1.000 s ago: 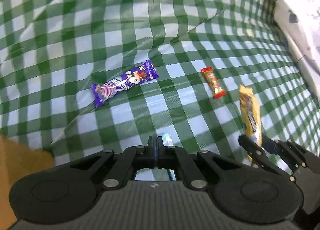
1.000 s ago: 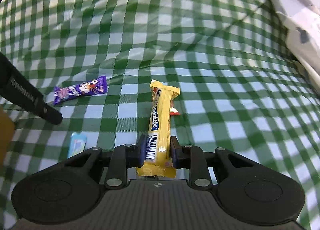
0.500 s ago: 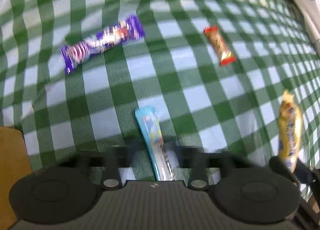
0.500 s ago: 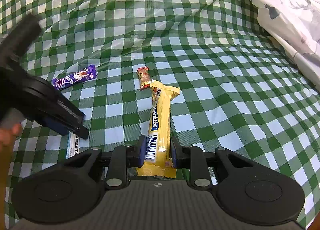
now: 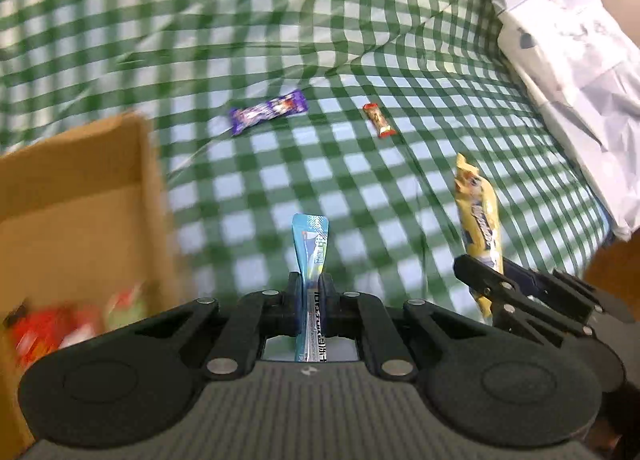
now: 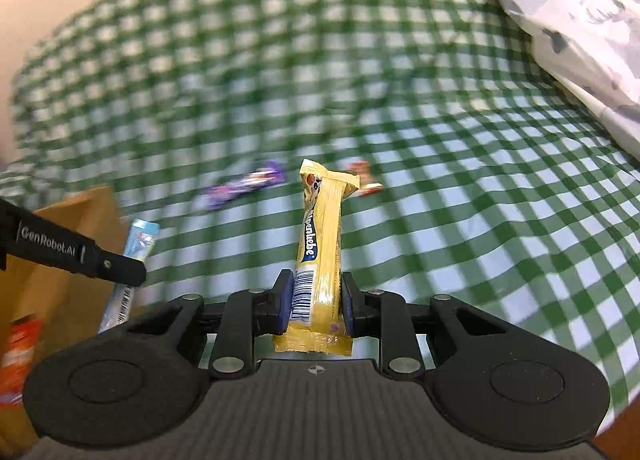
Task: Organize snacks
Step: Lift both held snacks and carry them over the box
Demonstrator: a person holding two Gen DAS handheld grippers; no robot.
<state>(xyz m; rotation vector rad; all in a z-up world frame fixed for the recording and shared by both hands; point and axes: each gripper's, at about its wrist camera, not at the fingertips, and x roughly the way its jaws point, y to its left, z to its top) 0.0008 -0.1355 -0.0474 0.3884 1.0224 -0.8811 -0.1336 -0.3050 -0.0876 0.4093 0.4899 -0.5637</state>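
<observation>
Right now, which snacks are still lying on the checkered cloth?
The purple bar and the small red candy lie on the cloth. The blue stick and yellow bar are pinched in grippers.

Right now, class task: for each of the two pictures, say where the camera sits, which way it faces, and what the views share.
Left wrist: sits on the left tool, facing forward and down over the green checked cloth; its fingers pinch a slim blue snack sachet.
Right wrist: sits on the right tool, facing likewise; it grips a long yellow snack bar.
Shared: the brown cardboard box, purple wrapper, small red wrapper, each other's tool.
</observation>
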